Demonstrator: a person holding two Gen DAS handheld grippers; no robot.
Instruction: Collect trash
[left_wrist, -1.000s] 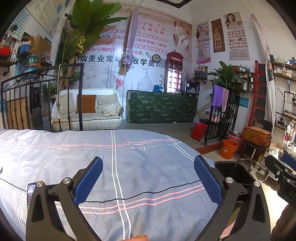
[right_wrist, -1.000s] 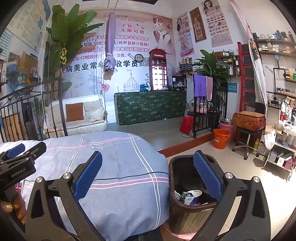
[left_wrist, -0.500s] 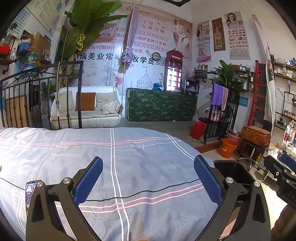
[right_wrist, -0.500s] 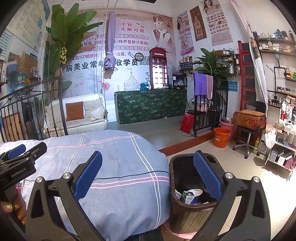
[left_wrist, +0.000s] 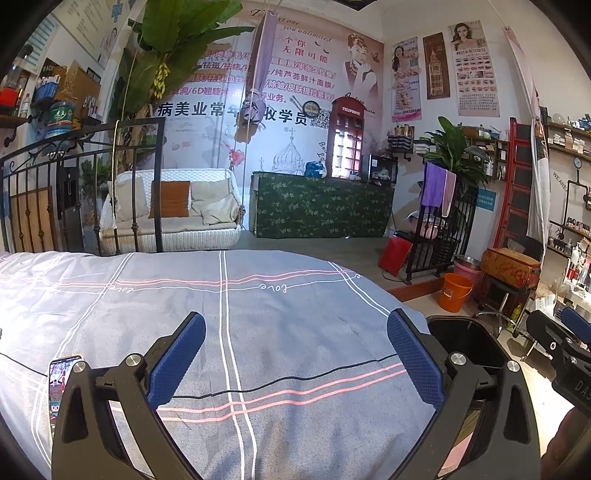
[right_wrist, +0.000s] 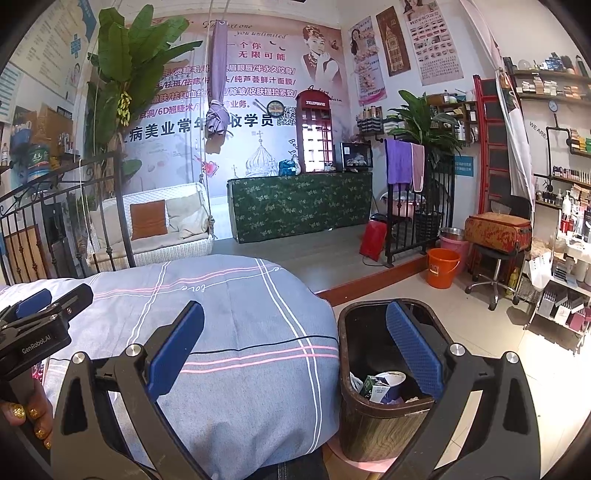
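A dark wood-grain trash bin (right_wrist: 373, 424) stands on the floor beside the bed, holding a paper cup (right_wrist: 393, 380), a small carton (right_wrist: 375, 387) and other scraps. My right gripper (right_wrist: 295, 354) hangs open over the bed's edge and the bin's rim, nothing between its blue pads. My left gripper (left_wrist: 295, 358) is open above the grey bedspread (left_wrist: 258, 325), also empty. The bin's rim (left_wrist: 465, 332) shows at the right of the left wrist view. The left gripper (right_wrist: 37, 325) appears at the left edge of the right wrist view, held by a hand.
A phone (left_wrist: 59, 384) lies on the bedspread behind my left finger. A black iron bed frame (left_wrist: 85, 177) rises at the far left. An orange bucket (right_wrist: 443, 267), a stool with a case (right_wrist: 495, 236) and product shelves (right_wrist: 565, 280) stand to the right on the tiled floor.
The left wrist view has shifted slightly, bringing more of the phone into sight. The right gripper and bin look unchanged.
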